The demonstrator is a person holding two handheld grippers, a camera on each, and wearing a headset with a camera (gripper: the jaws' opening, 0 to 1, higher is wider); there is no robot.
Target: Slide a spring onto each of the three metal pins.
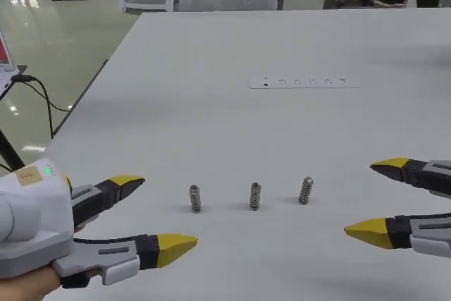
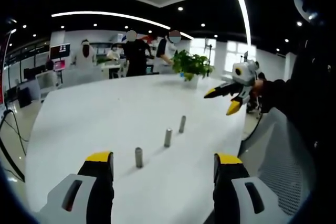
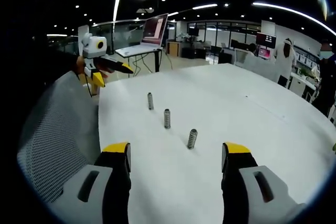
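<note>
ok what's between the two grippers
Head view: left spring, middle spring and right spring, standing in a row between the left gripper and right gripper.

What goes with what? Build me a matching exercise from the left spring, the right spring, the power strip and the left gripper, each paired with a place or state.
Things:
1. left spring
2. right spring
3. power strip
4. left gripper

Places or states:
A. lies flat, far back on the table
B. open, holding nothing
C. stands upright
D. leans to one side

Pairs: 1-C, 2-D, 3-A, 4-B.
</note>
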